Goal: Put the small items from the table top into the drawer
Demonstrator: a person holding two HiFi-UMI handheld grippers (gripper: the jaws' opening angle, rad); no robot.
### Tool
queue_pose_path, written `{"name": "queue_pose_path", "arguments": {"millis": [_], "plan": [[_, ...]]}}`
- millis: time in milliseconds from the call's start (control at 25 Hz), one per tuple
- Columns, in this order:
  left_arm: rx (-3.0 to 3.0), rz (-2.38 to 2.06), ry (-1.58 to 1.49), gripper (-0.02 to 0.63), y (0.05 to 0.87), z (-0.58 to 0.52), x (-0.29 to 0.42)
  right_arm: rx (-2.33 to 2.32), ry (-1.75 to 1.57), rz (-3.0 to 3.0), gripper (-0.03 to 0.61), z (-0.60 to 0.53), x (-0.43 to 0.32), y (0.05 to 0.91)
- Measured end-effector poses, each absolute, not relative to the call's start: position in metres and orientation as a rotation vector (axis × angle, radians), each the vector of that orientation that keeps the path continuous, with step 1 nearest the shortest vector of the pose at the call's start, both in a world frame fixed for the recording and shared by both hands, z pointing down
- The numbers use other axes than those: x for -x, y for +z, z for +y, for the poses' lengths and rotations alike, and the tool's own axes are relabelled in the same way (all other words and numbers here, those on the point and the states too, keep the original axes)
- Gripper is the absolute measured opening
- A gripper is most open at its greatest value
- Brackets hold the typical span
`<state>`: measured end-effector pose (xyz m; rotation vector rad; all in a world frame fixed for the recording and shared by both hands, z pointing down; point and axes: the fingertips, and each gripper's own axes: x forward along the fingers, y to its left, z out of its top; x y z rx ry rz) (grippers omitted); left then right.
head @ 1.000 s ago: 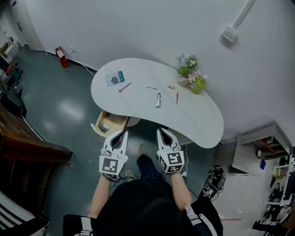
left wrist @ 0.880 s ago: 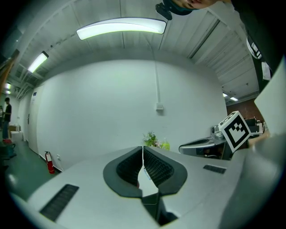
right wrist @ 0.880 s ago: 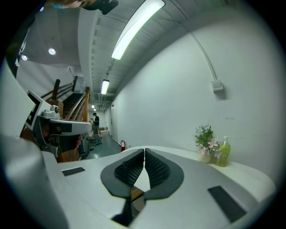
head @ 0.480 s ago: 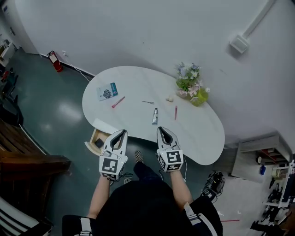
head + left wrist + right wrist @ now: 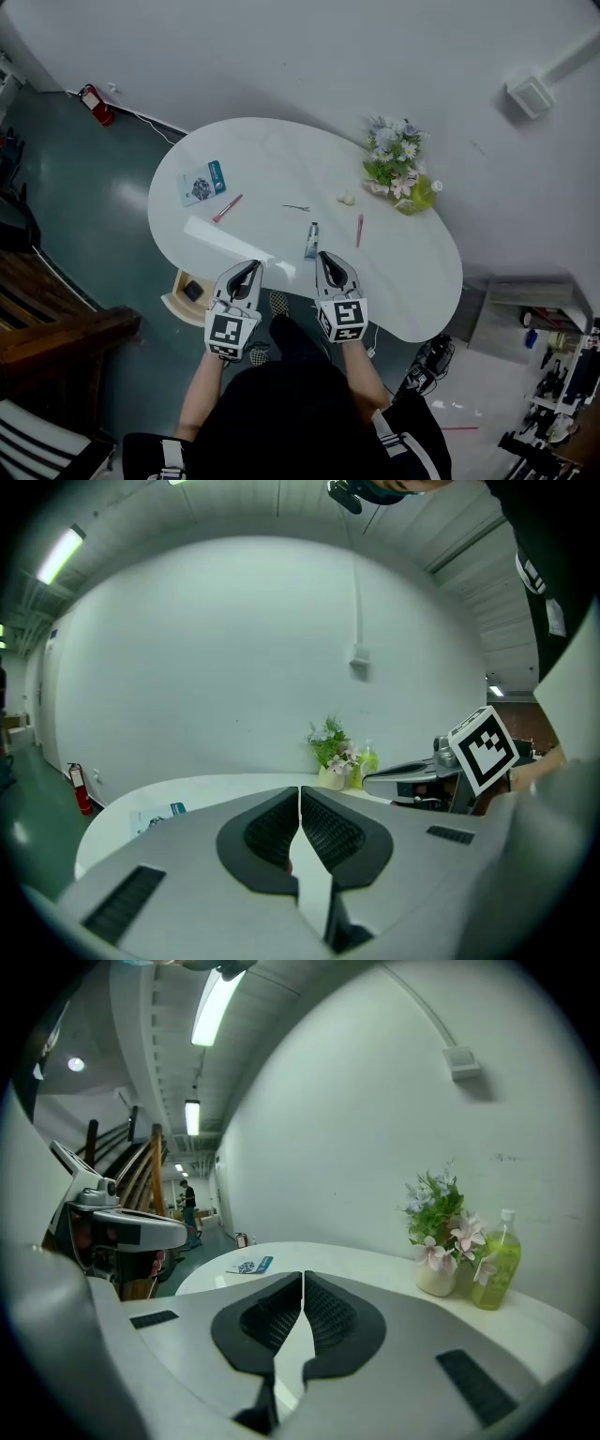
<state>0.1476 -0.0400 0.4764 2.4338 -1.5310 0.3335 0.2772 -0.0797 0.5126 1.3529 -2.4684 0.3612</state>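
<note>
Small items are spread over the white table [image 5: 281, 155]: a booklet [image 5: 202, 182] lies toward 10 o'clock, a pink pen [image 5: 227, 207] just beside it, a tube [image 5: 310, 241] at 6 o'clock and a red pen [image 5: 359, 230] toward 4 o'clock. The drawer [image 5: 172, 302] is seen open below the table's 8 o'clock edge. The left gripper [image 5: 251, 266] and right gripper [image 5: 324, 255] are poised at the near edge, both clenched on nothing, with the tube just ahead of the right one.

No legible text, number or brand. Print on blue-white card [image 5: 202, 182] too small to read.
</note>
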Motion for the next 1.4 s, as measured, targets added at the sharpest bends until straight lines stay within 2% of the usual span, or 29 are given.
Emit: {"name": "queue_pose_path", "arguments": {"millis": [520, 1000, 1040, 1120, 1400], "plan": [[-2.37, -1.386, 0.448, 0.022, 0.555, -0.084, -0.172, -1.322, 0.529, -2.353, 0.032, -0.11, -0.291, 0.599], [-2.305, -1.397, 0.511, 0.021, 0.573, -0.097, -0.177, -1.322, 0.556, -2.329, 0.035, -0.137, -0.29, 0.63], [-2.296, -1.402, 0.517, 0.021, 0.574, -0.098, -0.177, -1.314, 0.58, -2.325, 0.045, -0.14, -0.289, 0.634], [-2.282, -1.408, 0.522, 0.022, 0.575, -0.099, -0.177, -1.279, 0.641, -2.32, 0.154, -0.145, -0.286, 0.644], [-2.25, -1.432, 0.524, 0.021, 0.577, -0.107, -0.175, -1.211, 0.74, -2.251, 0.19, -0.158, -0.282, 0.675]]}}
